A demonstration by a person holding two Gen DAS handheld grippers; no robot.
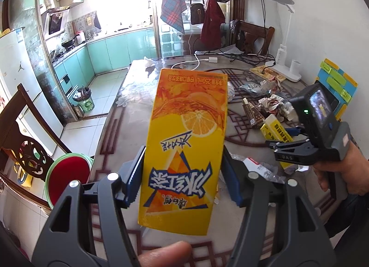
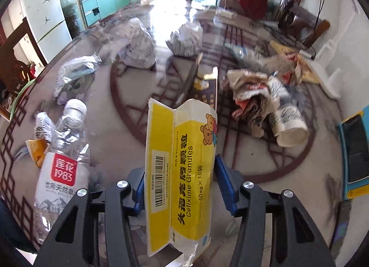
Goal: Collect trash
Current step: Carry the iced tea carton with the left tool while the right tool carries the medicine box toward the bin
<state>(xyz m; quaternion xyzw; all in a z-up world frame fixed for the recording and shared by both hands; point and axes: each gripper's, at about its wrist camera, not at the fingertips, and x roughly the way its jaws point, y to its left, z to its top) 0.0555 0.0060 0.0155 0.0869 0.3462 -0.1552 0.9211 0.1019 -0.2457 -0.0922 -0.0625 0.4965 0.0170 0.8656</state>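
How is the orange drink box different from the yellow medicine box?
The drink carton is orange-yellow with a lemon slice picture; the medicine box is yellow and white with a cartoon bear.
The drink carton keeps its neat shape; the medicine box is squashed and torn at its end.
The drink carton sits in the left gripper; the medicine box sits between the right gripper's jaws.
Both are cardboard trash.
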